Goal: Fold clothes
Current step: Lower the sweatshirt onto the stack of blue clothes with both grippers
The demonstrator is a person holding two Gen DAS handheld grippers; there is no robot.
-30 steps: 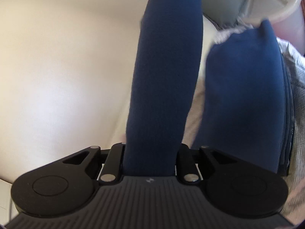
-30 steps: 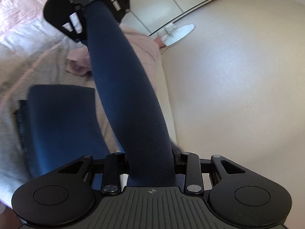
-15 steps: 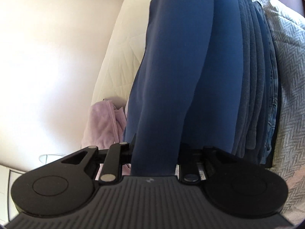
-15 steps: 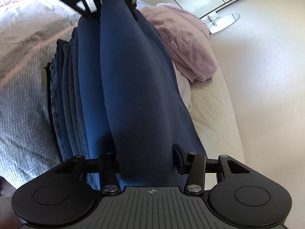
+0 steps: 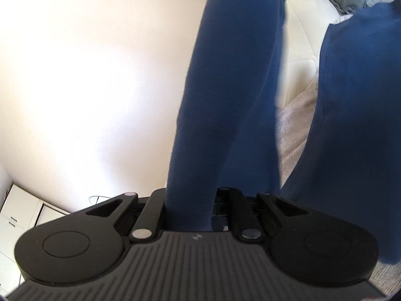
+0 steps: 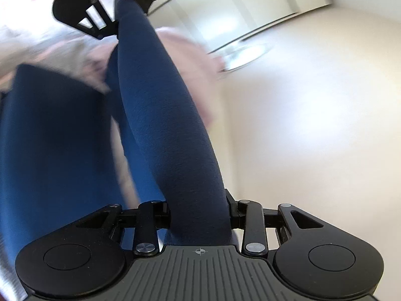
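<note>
Navy blue knit garment, rolled into a long soft band (image 5: 233, 100), ran taut between both tongs. Its long axis went from 6 to 12 o'clock in each wrist view, so the tongs faced each other along the fabric.

Left gripper (image 5: 190, 215) pinched one end, jaws closing further on the cloth. Right gripper (image 6: 200, 215) clamped the other end, jaws likewise tightening with the band bunched between them. In the right wrist view the opposite gripper sat at 11 o'clock, the band's far end between its fingers. Neither hand was nearer; each owned an end.

The coming move turned on one relation: the stack of folded dark blue clothes (image 5: 356, 115) lay at 3 o'clock of the left gripper and at 9 o'clock of the right (image 6: 50, 145), beside and below the band, on a grey herringbone blanket (image 5: 290, 135). My read: the band goes sideways and down onto it.

Counts:
- held garments: one
- grippers: two
- blue stacks: one
- pale pink crumpled cloth heaps (image 6: 190, 57): probably one, at 12 o'clock beyond the band, heavily blurred.
</note>
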